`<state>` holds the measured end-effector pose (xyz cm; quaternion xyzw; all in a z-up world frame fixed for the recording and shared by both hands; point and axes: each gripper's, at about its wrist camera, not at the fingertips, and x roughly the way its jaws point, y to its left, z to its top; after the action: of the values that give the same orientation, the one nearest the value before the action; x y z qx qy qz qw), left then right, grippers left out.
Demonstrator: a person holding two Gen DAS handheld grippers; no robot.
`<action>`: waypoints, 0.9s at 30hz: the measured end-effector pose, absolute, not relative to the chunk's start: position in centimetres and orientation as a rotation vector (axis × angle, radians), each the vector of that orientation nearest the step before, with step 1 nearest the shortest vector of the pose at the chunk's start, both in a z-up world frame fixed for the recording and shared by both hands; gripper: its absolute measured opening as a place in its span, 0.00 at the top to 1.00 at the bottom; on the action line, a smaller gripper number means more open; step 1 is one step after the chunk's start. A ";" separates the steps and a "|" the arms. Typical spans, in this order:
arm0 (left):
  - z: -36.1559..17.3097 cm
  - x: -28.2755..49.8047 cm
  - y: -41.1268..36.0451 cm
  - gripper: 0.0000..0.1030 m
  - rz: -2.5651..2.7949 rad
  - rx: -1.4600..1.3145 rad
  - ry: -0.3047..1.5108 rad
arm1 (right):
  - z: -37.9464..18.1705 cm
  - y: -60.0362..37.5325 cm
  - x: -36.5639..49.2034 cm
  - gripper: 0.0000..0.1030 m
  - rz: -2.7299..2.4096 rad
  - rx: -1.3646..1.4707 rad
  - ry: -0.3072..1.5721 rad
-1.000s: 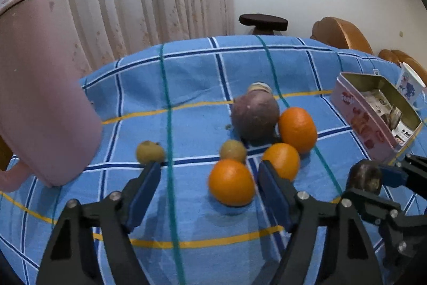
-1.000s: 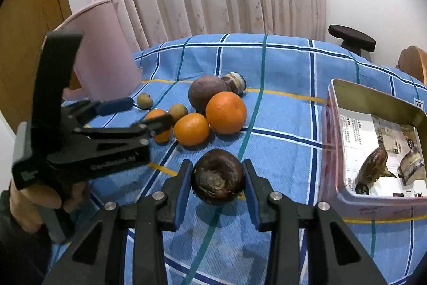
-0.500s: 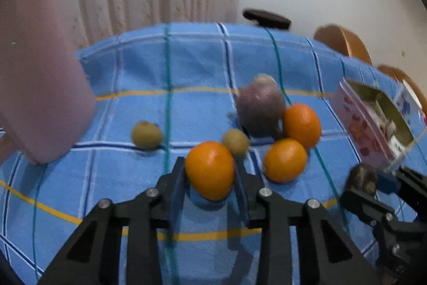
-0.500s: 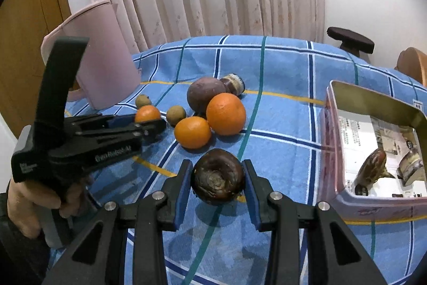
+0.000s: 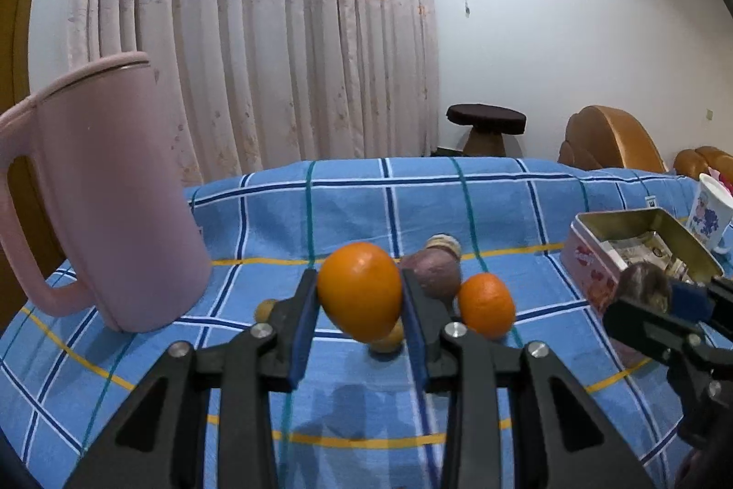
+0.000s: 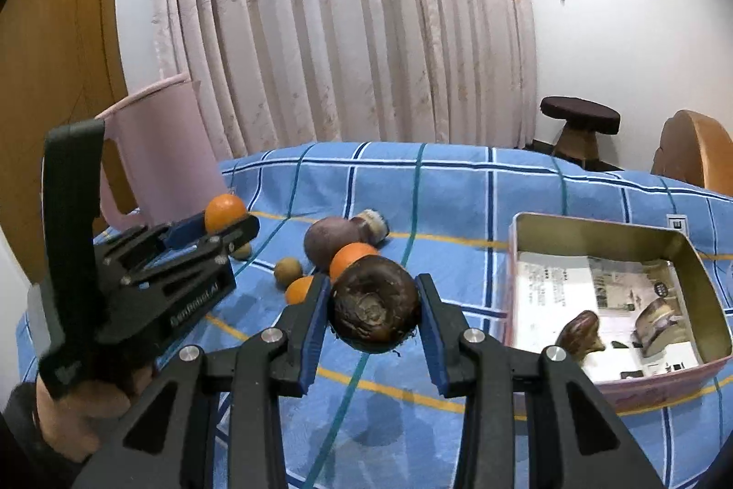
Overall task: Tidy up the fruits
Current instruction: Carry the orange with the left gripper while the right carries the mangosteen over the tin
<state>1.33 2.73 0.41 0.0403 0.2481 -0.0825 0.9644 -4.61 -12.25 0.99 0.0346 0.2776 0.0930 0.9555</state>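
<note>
The left gripper (image 5: 359, 305) is clamped on an orange (image 5: 359, 291), held clear above the blue checked cloth (image 5: 348, 200) that covers the bench. The right gripper (image 6: 373, 312) grips a dark brown fruit (image 6: 375, 303), also lifted off the cloth, just left of the open tin (image 6: 595, 225).

Below and behind the held orange the other fruit lies in a loose cluster: a second orange (image 5: 486, 304), a purplish-brown fruit (image 5: 433, 273) touching it, a small tan fruit (image 5: 388, 342) partly hidden under the held orange, and another small one (image 5: 265, 309) behind the left finger. The right wrist view shows one more orange (image 6: 300, 289) just beside the right gripper's left finger. A small jar (image 6: 372, 224) lies on its side against the purplish fruit.

The tin stands at the right of the cloth; inside it are printed papers and two brownish items I cannot identify. A pink jug (image 5: 105, 191) stands upright at the left, a printed mug (image 5: 709, 216) beyond the tin. Behind are a curtain (image 5: 275, 30) and a stool (image 5: 486, 124).
</note>
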 end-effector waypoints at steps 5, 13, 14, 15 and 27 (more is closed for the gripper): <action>0.5 0.3 0.8 0.65 -0.164 0.071 0.498 | 1.5 -13.7 -5.0 0.61 0.154 0.055 0.534; 0.5 -0.7 -2.6 0.65 -0.200 0.039 0.498 | 1.8 -17.1 -5.6 0.61 0.101 0.057 0.515; 0.5 -1.0 -3.1 0.65 -0.208 0.034 0.495 | 1.9 -17.5 -5.7 0.61 0.093 0.058 0.513; 0.6 -1.1 -3.4 0.65 -0.214 0.029 0.493 | 1.9 -18.0 -5.7 0.61 0.084 0.057 0.509; 0.9 -2.1 -8.9 0.65 -0.292 0.034 0.481 | 2.6 -24.2 -6.6 0.61 -0.032 0.036 0.471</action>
<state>-2.11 -8.88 0.91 0.0167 0.2373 -0.1442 0.9605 -6.56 -24.20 2.64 0.0180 0.2331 -0.0159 0.9722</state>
